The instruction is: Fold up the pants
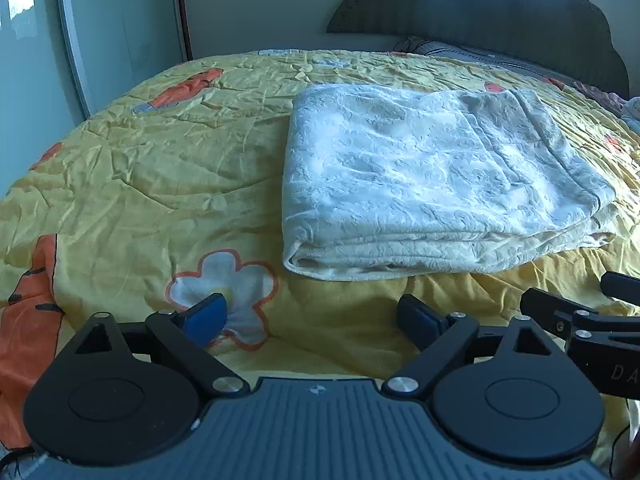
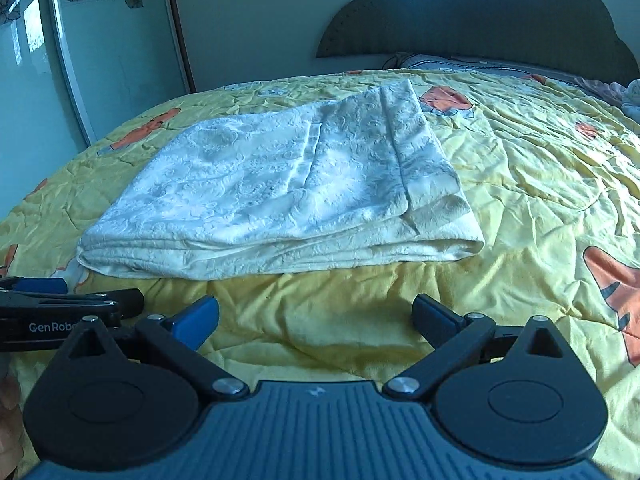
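The cream-white textured pants (image 1: 432,176) lie folded into a flat rectangle of several layers on the yellow bedspread (image 1: 152,184). They also show in the right wrist view (image 2: 280,196), with the waistband or hem strip along the right side. My left gripper (image 1: 312,316) is open and empty, just short of the pants' near edge. My right gripper (image 2: 316,316) is open and empty, also just short of the near edge. Each gripper shows at the edge of the other's view.
The bedspread (image 2: 540,184) has orange cartoon prints and a white flower. A dark scalloped headboard (image 2: 480,12) and a pillow (image 2: 460,62) are at the far end. A wardrobe door (image 2: 108,40) stands on the left. Loose clothes (image 2: 628,98) lie far right.
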`<state>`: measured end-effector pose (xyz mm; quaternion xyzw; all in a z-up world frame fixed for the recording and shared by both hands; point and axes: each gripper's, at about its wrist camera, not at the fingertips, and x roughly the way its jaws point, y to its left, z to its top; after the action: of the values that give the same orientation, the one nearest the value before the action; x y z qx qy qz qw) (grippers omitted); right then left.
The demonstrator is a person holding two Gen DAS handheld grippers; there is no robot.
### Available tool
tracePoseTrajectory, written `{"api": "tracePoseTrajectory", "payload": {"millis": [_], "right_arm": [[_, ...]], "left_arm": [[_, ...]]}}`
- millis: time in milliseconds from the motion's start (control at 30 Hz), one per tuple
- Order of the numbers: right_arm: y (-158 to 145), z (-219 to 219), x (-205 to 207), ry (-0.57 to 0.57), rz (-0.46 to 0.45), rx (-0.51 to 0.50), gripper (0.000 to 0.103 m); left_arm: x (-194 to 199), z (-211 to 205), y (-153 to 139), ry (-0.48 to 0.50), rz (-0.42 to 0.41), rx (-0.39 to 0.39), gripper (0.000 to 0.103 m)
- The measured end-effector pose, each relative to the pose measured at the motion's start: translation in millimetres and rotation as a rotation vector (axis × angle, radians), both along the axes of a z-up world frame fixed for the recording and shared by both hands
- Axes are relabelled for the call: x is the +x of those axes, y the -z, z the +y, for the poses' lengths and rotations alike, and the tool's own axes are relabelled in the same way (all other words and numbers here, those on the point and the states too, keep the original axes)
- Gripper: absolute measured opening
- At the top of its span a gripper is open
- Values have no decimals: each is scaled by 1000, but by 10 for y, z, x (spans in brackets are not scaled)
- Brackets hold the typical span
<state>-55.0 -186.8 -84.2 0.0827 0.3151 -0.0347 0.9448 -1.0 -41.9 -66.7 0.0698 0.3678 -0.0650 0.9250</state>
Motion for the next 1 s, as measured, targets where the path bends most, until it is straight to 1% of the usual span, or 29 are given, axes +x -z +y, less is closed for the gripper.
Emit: {"api": "tracePoseTrajectory", "payload": {"millis": [67, 133, 433, 533, 600, 667, 700, 800, 1000], "right_arm": [[5, 0, -7, -1, -3, 0, 103], [11, -7, -12, 1, -4, 6, 103], [16, -41, -37, 14, -10, 33, 103], [20, 7, -23, 11, -1, 3, 103], [30, 69, 1, 9, 12, -40, 103], [51, 159, 35, 6, 33, -106, 103], [54, 182, 33, 2, 26, -119, 103], [62, 140, 29, -5, 19, -96, 103], [65, 148, 32, -8, 15, -98, 103]], "left_arm": [[-24, 11, 26, 1, -21, 0, 99], [-27, 29, 39, -3, -23, -12, 101], [-30, 53, 46, 12, -21, -19, 102], [-38, 60, 54, 12, -27, -27, 102], [-41, 63, 59, 13, -30, -31, 102], [-41, 67, 64, 16, -32, -35, 102], [-41, 67, 66, 15, -32, -35, 102], [-40, 68, 68, 17, -34, -40, 102], [-37, 67, 68, 19, -36, -41, 102]]}}
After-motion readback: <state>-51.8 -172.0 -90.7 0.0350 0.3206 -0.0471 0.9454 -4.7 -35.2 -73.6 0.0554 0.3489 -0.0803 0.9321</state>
